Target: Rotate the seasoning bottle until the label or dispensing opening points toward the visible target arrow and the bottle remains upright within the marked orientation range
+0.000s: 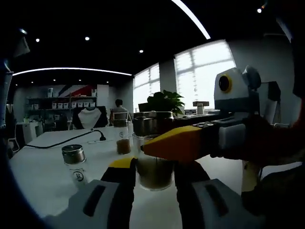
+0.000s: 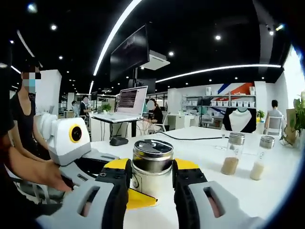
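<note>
item: seasoning bottle (image 2: 151, 168), clear glass with a shiny metal cap, standing upright on the white surface (image 2: 267, 191). in the right gripper view we see it between the jaws of the right tongs (image 2: 151, 183), whose yellow-tipped fingers (image 2: 116, 179) press against both its sides; we count these tongs as closed around the bottle. in the left gripper view we see the same bottle (image 1: 153, 162) just ahead of the left tongs (image 1: 155, 179), between their jaws, brown seasoning showing in its lower part; we cannot tell whether these jaws touch the glass. the right tongs (image 1: 186, 143) come into this view from the right, their yellow finger lying across the bottle's front.

also on the surface, in the left gripper view: a small metal-capped jar (image 1: 75, 162) left of the left tongs, a narrow bottle (image 1: 123, 139) with brown contents beyond, a black cable (image 1: 66, 140) farther back. in the right gripper view: two slim shakers to the right of the right tongs, one with brown contents (image 2: 232, 153), one pale (image 2: 261, 157), standing close together and well apart from the held bottle; a laptop (image 2: 126, 105) behind; the left tongs (image 2: 71, 143) to the left; a person's arm (image 2: 26, 167) at the left edge.
</note>
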Available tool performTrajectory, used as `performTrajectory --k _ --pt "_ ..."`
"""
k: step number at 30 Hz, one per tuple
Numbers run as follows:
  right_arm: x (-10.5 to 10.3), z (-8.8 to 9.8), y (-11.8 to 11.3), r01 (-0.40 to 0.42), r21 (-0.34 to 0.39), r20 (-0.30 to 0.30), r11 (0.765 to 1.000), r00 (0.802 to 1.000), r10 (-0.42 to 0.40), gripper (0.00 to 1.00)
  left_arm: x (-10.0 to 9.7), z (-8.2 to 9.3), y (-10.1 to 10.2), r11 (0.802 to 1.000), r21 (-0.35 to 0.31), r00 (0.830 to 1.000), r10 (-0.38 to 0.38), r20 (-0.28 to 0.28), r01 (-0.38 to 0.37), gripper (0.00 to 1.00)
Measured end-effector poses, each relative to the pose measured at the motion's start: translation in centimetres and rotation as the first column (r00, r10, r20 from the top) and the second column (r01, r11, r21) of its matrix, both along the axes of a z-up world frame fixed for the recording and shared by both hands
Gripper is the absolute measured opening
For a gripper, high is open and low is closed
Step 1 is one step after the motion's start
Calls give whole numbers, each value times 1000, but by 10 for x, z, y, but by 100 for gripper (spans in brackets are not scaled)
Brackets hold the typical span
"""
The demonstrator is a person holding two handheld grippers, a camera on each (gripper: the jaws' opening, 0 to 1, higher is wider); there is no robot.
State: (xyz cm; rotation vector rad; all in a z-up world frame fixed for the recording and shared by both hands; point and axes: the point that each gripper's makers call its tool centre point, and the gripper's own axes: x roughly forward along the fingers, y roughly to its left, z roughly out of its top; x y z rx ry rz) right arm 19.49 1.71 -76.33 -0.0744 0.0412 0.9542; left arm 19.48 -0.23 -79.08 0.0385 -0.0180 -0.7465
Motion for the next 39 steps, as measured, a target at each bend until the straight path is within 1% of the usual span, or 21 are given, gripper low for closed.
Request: performTrajectory --k 3,5,8,12,17,21,23,26,30,33,37,39 --pt "0 -2 1 2 -1 -7 1000 1000 -2 33 0 -2 0 999 31 1000 16 10 -16 34" --pt "1 -3 0 6 2 -20 1000 1000 -6 33 1 -3 0 999 42 1000 22 9 -23 34" --pt "2 -5 0 6 -8 -20 1000 1000 -6 33 3 -4 1 998 52 999 34 13 -35 34" --pt "2 -5 1 8 -12 -21 1000 1000 -9 33 4 -5 1 997 58 999 47 18 -48 34" --pt "0 -2 2 2 13 -24 1000 1000 -2 33 3 -3 3 997 48 998 59 31 -60 34" --pt "-2 3 3 4 27 -7 1000 1000 -4 33 3 -2 5 996 42 997 73 35 -75 33" --pt "-3 4 5 3 34 -1 999 1000 -3 33 2 -2 6 994 58 995 93 46 -96 33" --pt "-4 4 5 6 33 8 999 1000 -6 33 2 -4 6 994 43 995 96 26 -97 33" --pt "-4 4 4 12 35 10 999 1000 -13 32 1 -7 5 994 48 995 99 19 -100 33" --pt "-4 5 3 18 36 17 999 1000 -19 32 1 -7 4 995 37 996 94 12 -94 34" --pt "-4 4 0 14 50 6 999 1000 -14 32 1 -8 2 995 25 996 93 -5 -93 33" --pt "-5 0 0 -3 52 -6 999 1000 3 33 0 -9 2 994 26 995 102 -13 -102 33"
